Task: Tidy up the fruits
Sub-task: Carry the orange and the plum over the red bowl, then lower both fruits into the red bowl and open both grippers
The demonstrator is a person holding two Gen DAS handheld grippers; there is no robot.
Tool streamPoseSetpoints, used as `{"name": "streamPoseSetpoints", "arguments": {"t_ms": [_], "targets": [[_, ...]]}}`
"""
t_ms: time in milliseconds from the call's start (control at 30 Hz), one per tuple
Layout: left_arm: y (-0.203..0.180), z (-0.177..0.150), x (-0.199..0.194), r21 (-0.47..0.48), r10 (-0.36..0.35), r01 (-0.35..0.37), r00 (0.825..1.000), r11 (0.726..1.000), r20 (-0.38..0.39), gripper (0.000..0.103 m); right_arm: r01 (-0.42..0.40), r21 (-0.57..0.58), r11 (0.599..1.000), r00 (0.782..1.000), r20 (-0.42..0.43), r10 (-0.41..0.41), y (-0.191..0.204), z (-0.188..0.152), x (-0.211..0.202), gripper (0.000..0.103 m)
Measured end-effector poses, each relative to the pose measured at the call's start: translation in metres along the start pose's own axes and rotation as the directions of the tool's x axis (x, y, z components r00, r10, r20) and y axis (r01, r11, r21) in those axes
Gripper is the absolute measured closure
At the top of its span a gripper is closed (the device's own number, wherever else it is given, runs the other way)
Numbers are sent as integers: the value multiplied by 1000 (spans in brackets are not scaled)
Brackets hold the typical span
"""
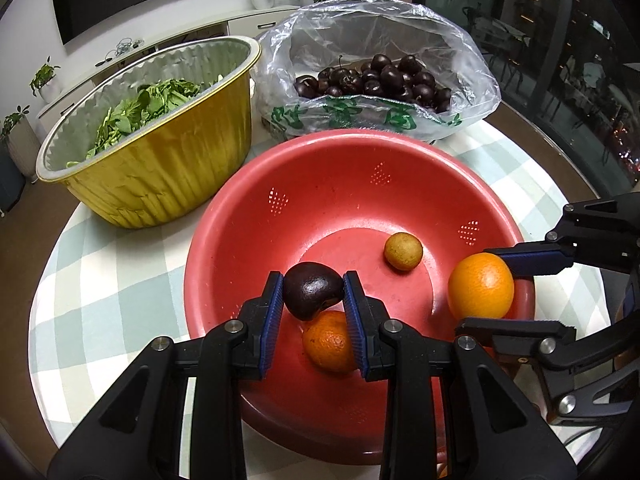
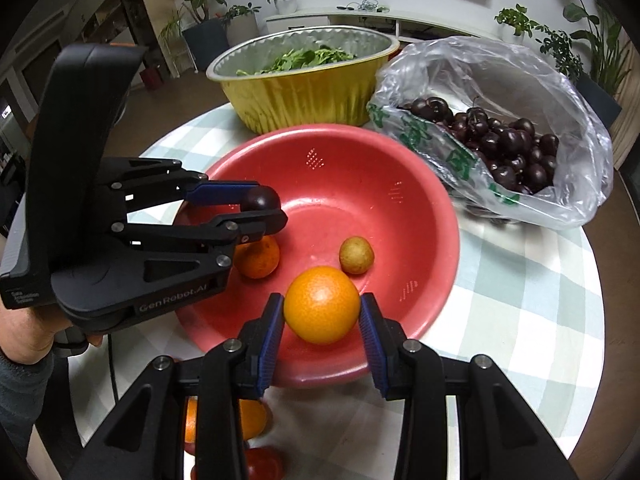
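Observation:
My left gripper (image 1: 314,294) is shut on a dark cherry (image 1: 313,295) and holds it over the red colander bowl (image 1: 248,216); the same cherry (image 2: 261,199) shows in the right wrist view. My right gripper (image 2: 322,314) is shut on an orange (image 2: 322,304), held above the bowl's near rim (image 2: 320,376); that orange (image 1: 480,291) appears at the right of the left wrist view. Inside the bowl lie a small orange (image 1: 328,344), seen again as the small orange (image 2: 258,258), and a round yellow-brown fruit (image 1: 403,251), the same fruit (image 2: 356,255).
A clear plastic bag of dark cherries (image 1: 380,80) lies behind the bowl, beside a gold foil tub of green leaves (image 1: 152,172). An orange (image 2: 252,420) and a red fruit (image 2: 266,464) lie on the checked tablecloth (image 2: 520,300) under my right gripper.

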State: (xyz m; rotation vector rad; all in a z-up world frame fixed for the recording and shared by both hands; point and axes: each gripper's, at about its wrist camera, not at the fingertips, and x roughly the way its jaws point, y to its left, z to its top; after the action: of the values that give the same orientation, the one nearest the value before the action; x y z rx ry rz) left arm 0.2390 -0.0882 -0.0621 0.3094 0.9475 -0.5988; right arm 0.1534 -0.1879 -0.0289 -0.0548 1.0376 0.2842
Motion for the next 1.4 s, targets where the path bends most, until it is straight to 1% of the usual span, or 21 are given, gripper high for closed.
{"name": "streamPoseSetpoints", "arguments": {"t_ms": [267,567,800,1067,1400], "targets": [[-4,-3,6,13,11,-11,1000,1000,-4,75,23,-25,999,999,-23,-24,4,5,12,62],[-7,-6,6,43,24,-23,1000,999,-5,75,34,-52,998,999,-18,-35,10,4,18,62],[-12,-7,8,71,31,-31,999,997,-11,74,59,-80,995,998,-15,-60,15,4,19,62],[-11,-7,8,73,32,-31,999,997,-11,74,86,-104,991,996,-9,-87,17,4,20,62],[-14,-8,8,76,36,-36,999,996,-5,73,97,-119,988,995,-9,-99,19,2,21,62]]}}
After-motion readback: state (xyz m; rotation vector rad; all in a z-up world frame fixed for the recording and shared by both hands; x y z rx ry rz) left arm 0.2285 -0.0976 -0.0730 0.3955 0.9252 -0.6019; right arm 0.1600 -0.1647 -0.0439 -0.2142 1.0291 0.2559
